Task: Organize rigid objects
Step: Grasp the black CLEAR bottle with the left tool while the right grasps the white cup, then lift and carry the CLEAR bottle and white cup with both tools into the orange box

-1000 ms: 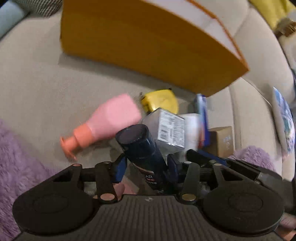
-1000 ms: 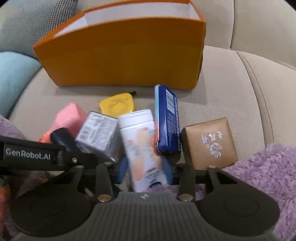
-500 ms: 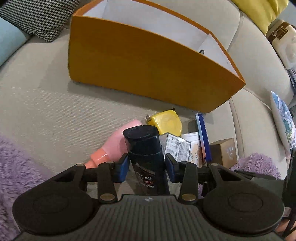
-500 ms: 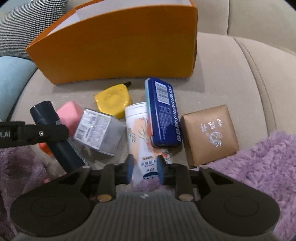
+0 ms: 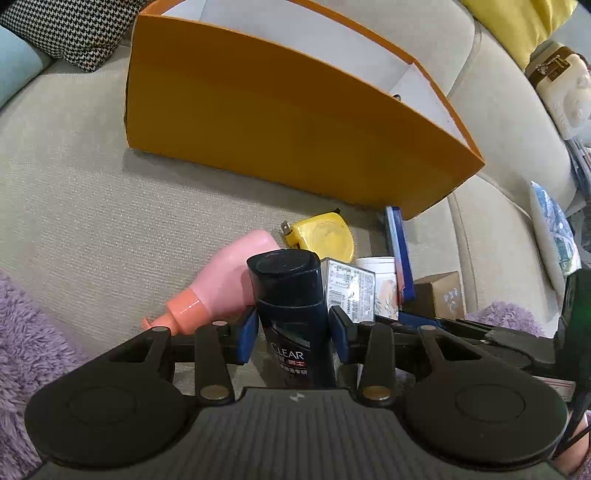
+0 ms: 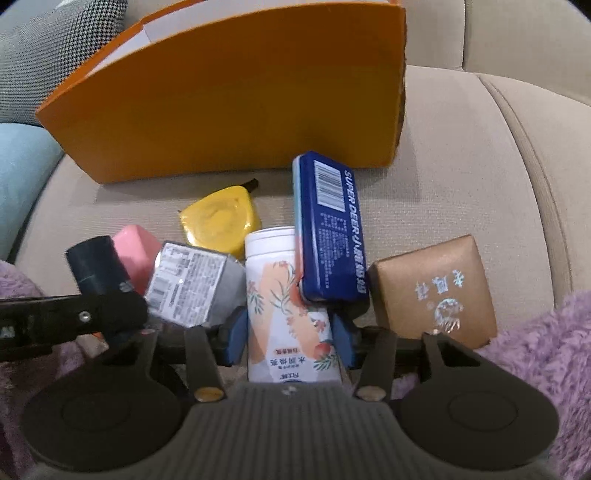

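Left gripper (image 5: pixel 292 334) clamps the dark shampoo bottle (image 5: pixel 288 306), lower centre. Right gripper (image 6: pixel 291 334), jaws just widening, straddles the white floral bottle (image 6: pixel 284 295) without squeezing. Orange box (image 6: pixel 229 99) sits across the top, on the sofa (image 6: pixel 461 155).

1. Beige fabric sofa (image 5: pixel 92 206), seat + padded backrest.
2. Houndstooth cushion (image 5: pixel 70 33) & pale blue cushion (image 6: pixel 22 173) at left.
3. Yellow cushion (image 5: pixel 517 22) top right.
4. Purple fluffy throw (image 6: pixel 535 350) near the front edge.
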{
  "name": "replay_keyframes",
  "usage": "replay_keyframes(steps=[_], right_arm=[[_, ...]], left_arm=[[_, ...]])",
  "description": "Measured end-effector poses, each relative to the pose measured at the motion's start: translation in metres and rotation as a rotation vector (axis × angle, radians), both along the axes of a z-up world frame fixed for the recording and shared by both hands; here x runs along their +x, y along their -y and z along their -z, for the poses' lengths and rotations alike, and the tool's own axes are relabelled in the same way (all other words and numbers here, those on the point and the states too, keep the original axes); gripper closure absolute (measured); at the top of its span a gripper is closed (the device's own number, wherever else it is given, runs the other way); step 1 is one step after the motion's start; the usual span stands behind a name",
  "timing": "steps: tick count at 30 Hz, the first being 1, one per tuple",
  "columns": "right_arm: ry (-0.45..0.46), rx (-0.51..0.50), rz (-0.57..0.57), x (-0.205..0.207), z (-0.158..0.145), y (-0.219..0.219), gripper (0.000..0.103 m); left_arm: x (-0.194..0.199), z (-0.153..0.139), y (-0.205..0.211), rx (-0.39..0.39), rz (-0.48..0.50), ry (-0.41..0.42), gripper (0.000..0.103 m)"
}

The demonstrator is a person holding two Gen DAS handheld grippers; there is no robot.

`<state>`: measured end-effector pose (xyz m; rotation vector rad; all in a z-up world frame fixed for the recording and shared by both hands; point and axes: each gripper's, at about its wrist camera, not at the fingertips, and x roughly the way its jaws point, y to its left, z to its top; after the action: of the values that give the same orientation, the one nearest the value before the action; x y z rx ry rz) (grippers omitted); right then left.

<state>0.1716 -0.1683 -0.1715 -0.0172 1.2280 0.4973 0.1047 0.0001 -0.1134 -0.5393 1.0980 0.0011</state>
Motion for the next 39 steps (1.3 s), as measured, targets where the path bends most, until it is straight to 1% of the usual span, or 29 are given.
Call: replay_keyframes(steps=[4, 7, 11, 13, 17, 20, 23, 25, 27, 31, 34, 36, 39], right_arm=[[0.030, 0.032, 0.002, -0.010, -0.016, 0.005, 0.053], [0.055, 0.054, -0.012, -0.014, -0.027, 0.005, 0.053], [0.115, 0.078, -0.036, -0.027, -0.048, 0.002, 0.053], [0.142, 0.086, -0.057, -0.035, -0.060, -0.003, 0.054], [0.154, 0.096, -0.078, -0.036, -0.065, -0.009, 0.054], [0.150, 0.104, -0.103, -0.037, -0.063, -0.015, 0.053], [0.110, 0.117, -0.114, -0.034, -0.055, -0.021, 0.053], [0.089, 0.112, -0.124, -0.032, -0.051, -0.026, 0.053], [0.078, 0.107, -0.130, -0.030, -0.047, -0.030, 0.053], [0.064, 0.108, -0.136, -0.026, -0.044, -0.033, 0.052], [0.064, 0.089, -0.146, -0.023, -0.041, -0.040, 0.052], [0.073, 0.074, -0.153, -0.021, -0.040, -0.043, 0.051], [0.068, 0.077, -0.146, -0.015, -0.037, -0.045, 0.051]], left_arm=[[-0.006, -0.007, 0.000, 0.012, 0.029, 0.030, 0.057], [-0.011, -0.016, 0.003, 0.025, 0.054, 0.074, 0.059], [-0.016, -0.027, 0.008, 0.051, 0.079, 0.127, 0.060], [-0.018, -0.032, 0.006, 0.061, 0.073, 0.140, 0.060], [-0.024, -0.040, 0.000, 0.086, 0.055, 0.162, 0.061], [-0.027, -0.043, -0.011, 0.088, 0.012, 0.174, 0.061], [-0.021, -0.039, -0.020, 0.091, -0.023, 0.159, 0.061], [-0.017, -0.031, -0.025, 0.054, -0.039, 0.149, 0.061], [-0.013, -0.025, -0.026, 0.036, -0.041, 0.147, 0.061], [-0.006, -0.019, -0.021, 0.033, -0.026, 0.135, 0.061], [-0.006, -0.016, -0.019, 0.034, -0.013, 0.135, 0.061], [-0.005, -0.013, -0.019, 0.020, -0.017, 0.133, 0.061], [-0.004, -0.011, -0.020, 0.000, -0.019, 0.129, 0.061]])
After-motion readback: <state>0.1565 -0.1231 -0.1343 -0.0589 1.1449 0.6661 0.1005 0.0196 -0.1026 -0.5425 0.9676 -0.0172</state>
